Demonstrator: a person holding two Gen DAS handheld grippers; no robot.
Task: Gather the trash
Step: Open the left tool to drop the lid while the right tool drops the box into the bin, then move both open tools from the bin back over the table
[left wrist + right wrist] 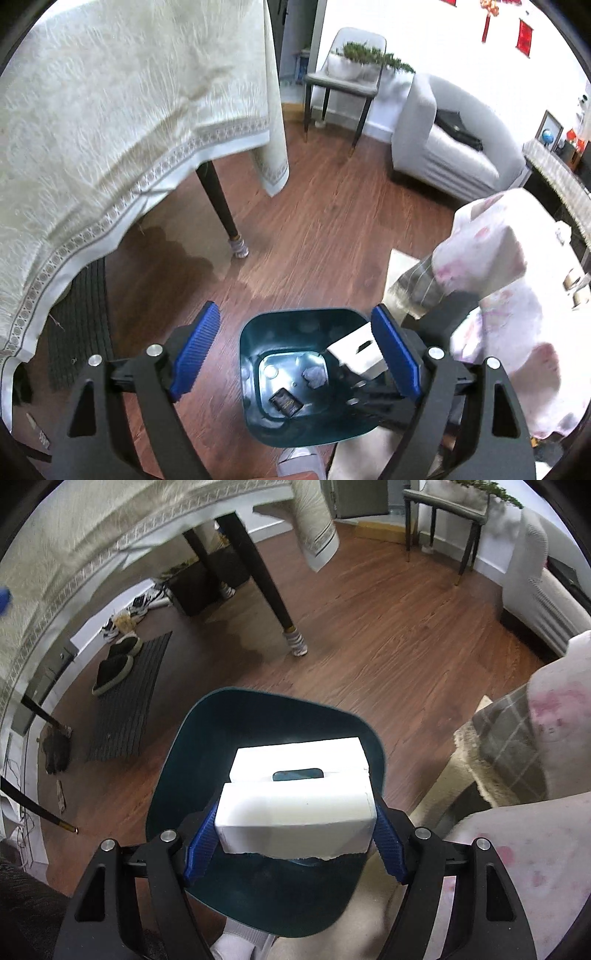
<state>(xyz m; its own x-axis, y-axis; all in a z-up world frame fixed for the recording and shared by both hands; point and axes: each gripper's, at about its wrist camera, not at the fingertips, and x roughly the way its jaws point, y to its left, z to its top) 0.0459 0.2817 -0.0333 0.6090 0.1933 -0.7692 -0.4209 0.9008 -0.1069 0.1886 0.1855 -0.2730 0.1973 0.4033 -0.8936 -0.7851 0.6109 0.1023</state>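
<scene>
Teal plastic fills the near middle of both your views: the bin (266, 893) stands on the brown wood floor (332, 229) directly below both grippers. Your right gripper (295, 834) is clamped on a white cardboard box (295, 812), one blue pad pressed against each end of it, and the box hangs over the bin's open mouth, with a slot in its top face and a torn edge along its near side. In your left view the same box (356, 349) shows at the bin's (280, 321) right rim, just behind your right-hand pad. Your left gripper (299, 354) stands wide apart with nothing between its pads (195, 339), spread to either side of the bin's opening. Down on the bottom of the bin lie a crumpled grey wad (314, 376) and a small dark packet (286, 402), close together but apart. To the far left a table with a cream patterned cloth (110, 110) hangs over a dark leg (218, 203). A grey chair (343, 81) and a pale sofa (443, 147) stand far across the floor. On your right, a sleeve in pale pink-flowered fabric (506, 266) reaches in toward the bin. Under the table in your right view, dark slippers (114, 664) sit on a ribbed grey mat (129, 701).
</scene>
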